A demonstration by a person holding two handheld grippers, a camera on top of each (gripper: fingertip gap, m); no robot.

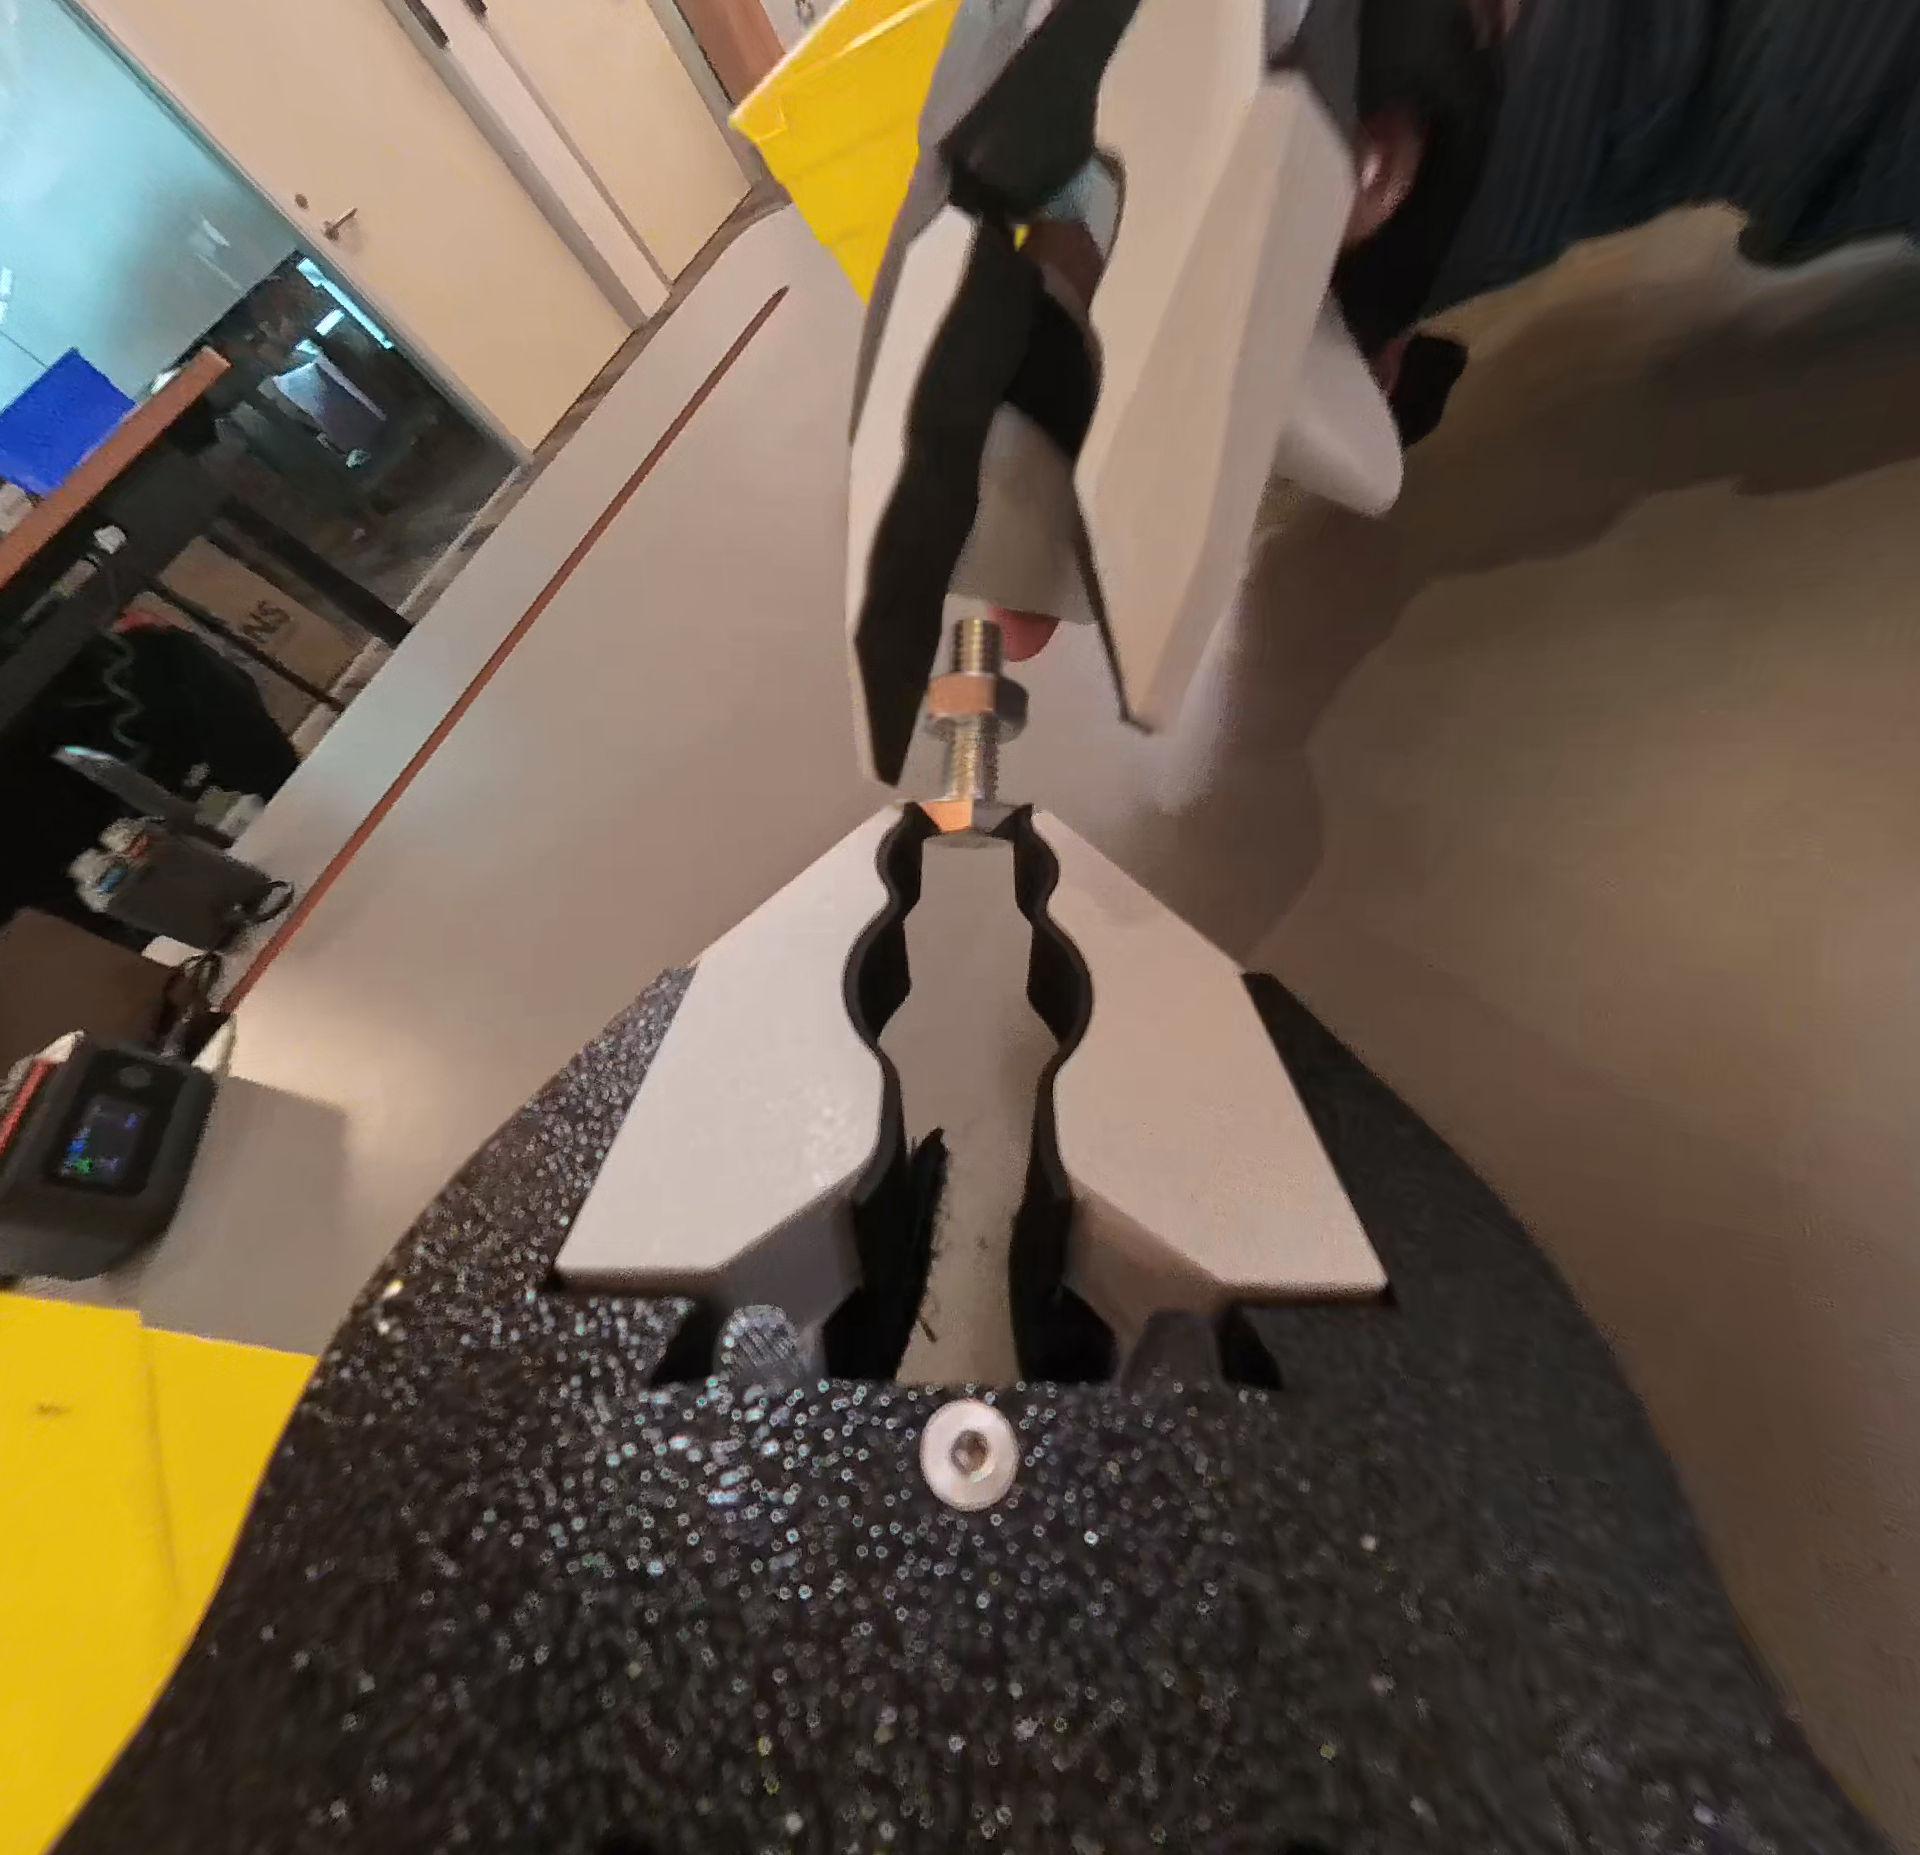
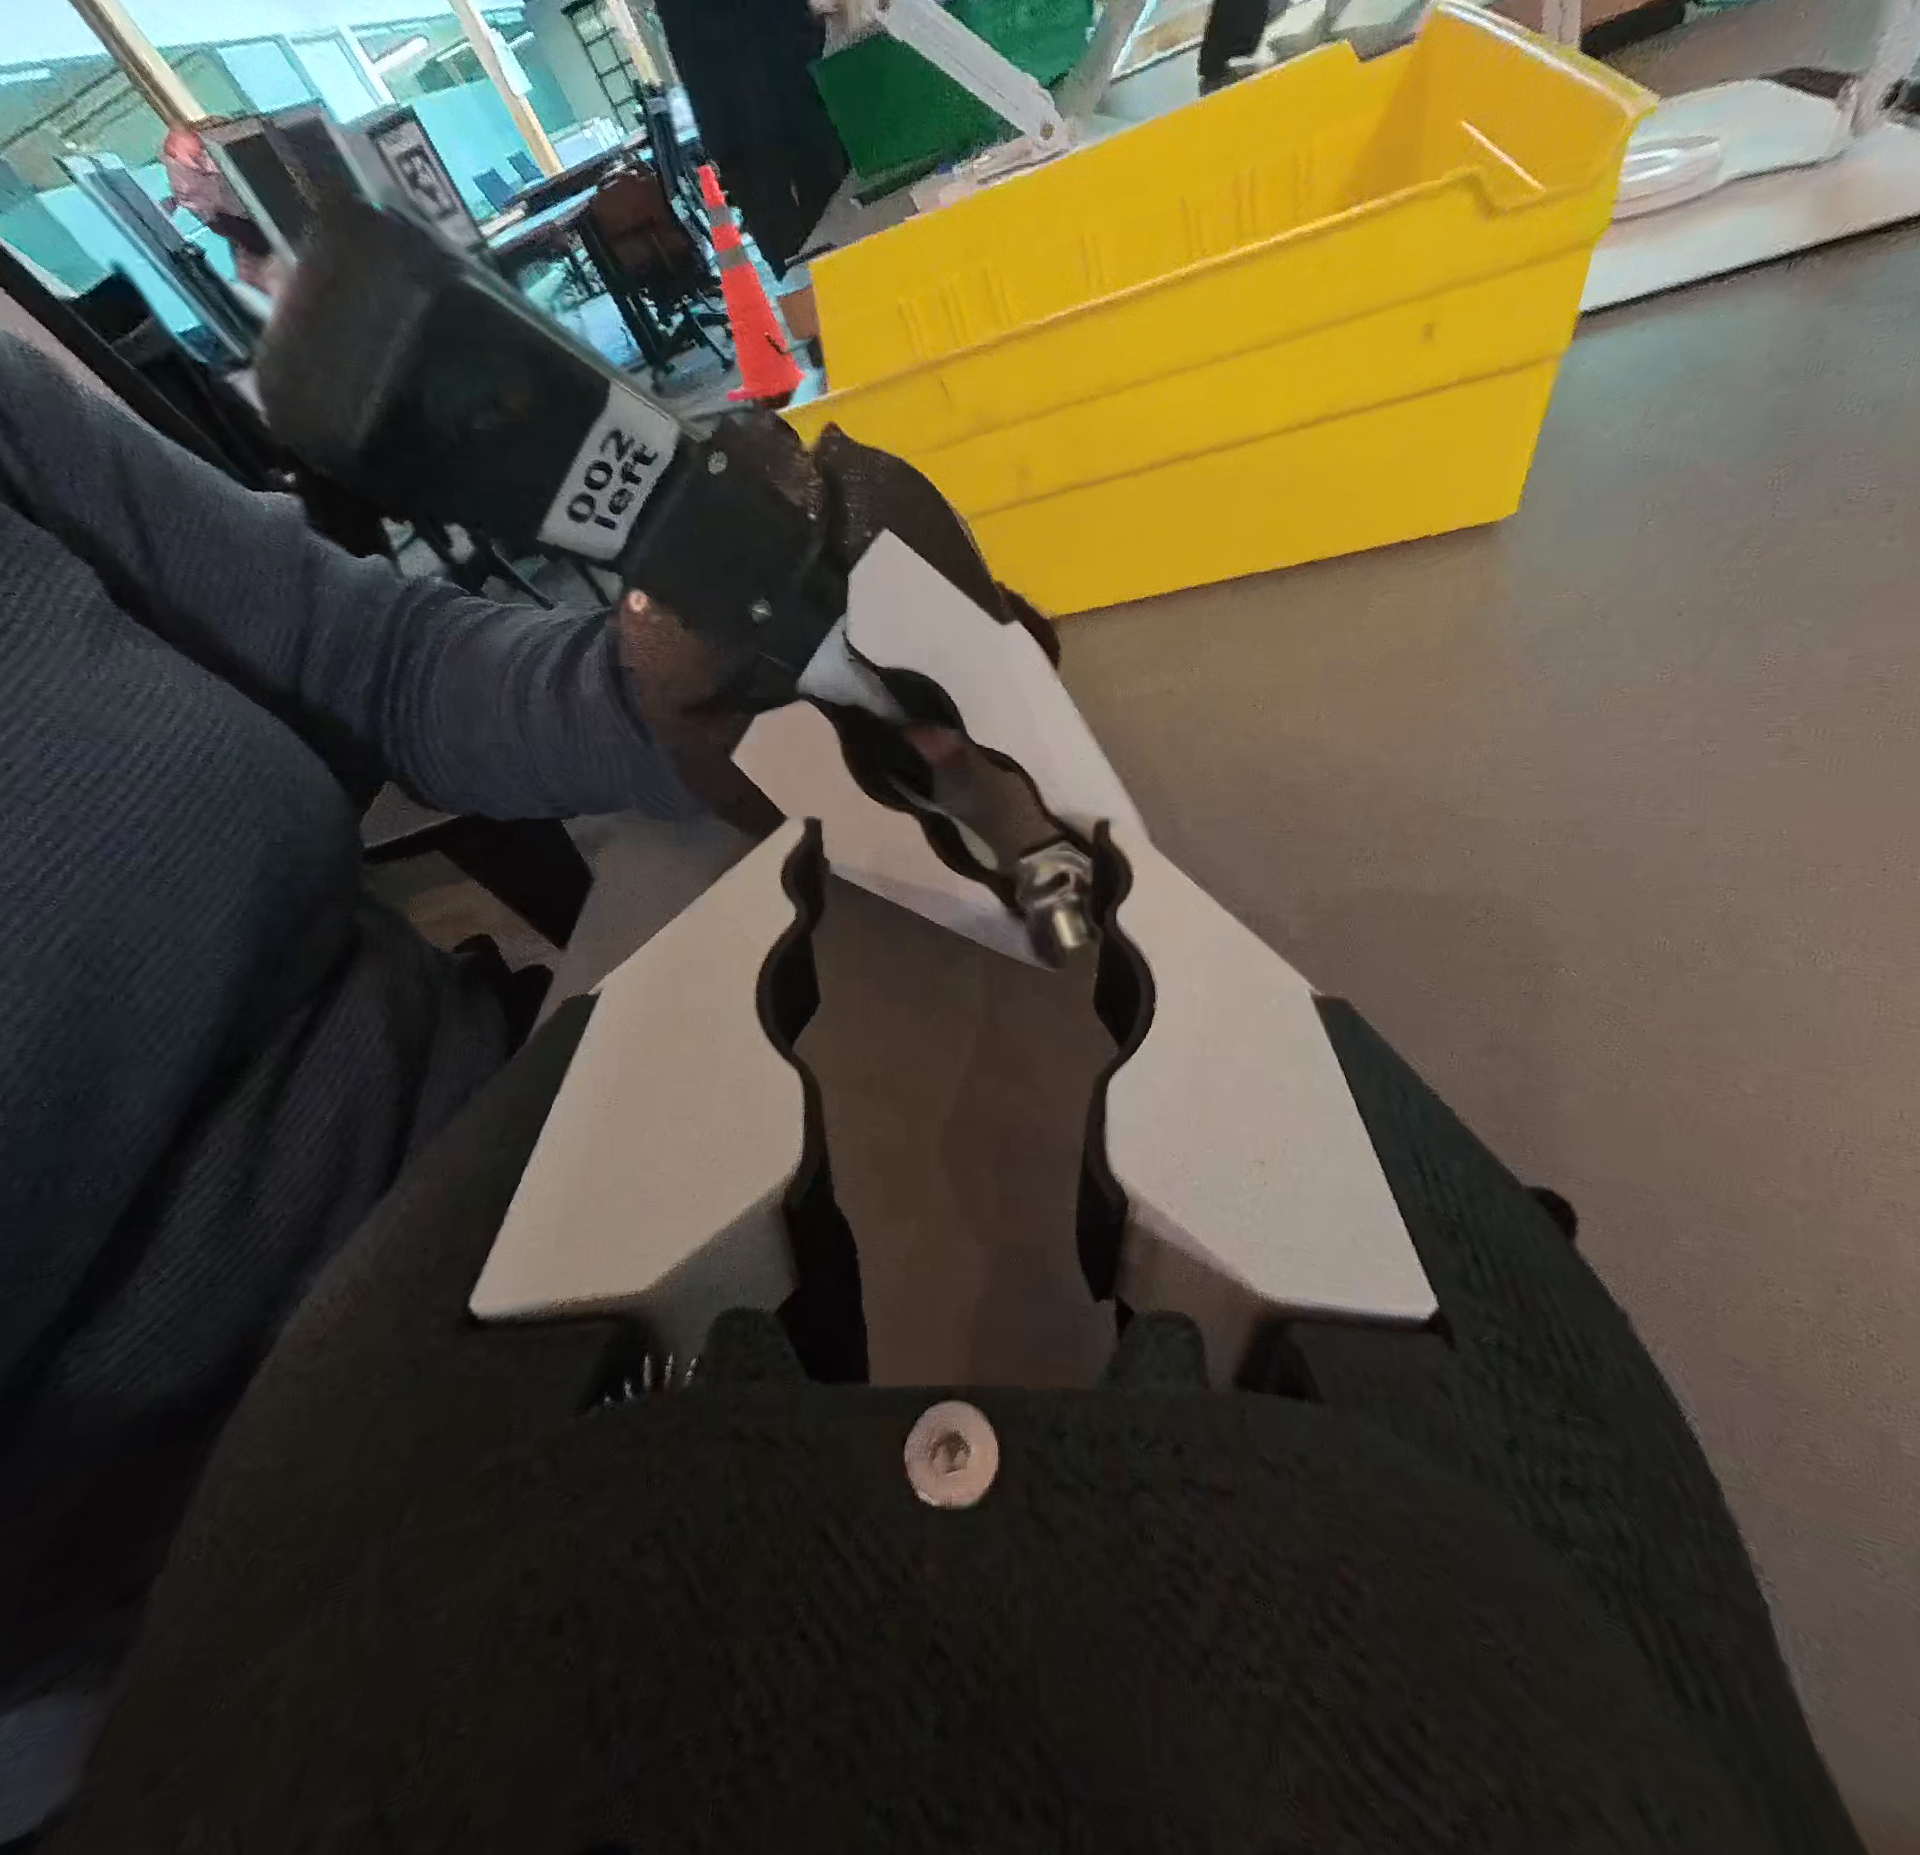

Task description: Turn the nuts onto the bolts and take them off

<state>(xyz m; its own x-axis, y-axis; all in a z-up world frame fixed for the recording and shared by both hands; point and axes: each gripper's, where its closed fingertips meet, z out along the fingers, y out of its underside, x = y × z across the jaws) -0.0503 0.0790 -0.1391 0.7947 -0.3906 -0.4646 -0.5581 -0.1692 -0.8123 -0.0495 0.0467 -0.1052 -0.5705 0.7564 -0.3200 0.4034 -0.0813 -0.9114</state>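
left gripper (image 1: 966, 818) pinches bolt (image 1: 964, 766) head; nut (image 1: 975, 702) sits between right gripper (image 2: 956, 860) jaws.

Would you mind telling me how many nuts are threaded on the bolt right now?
1. The nut sits partway along the bolt, whose head is clamped in the left gripper. The open right gripper surrounds it; nothing suggests another nut.

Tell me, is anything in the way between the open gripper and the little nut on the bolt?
Nothing visible is. The left gripper pinches the bolt by its head, so the nut sits out on the bare thread. The right gripper is open, with one finger already right beside the nut and only air between them.
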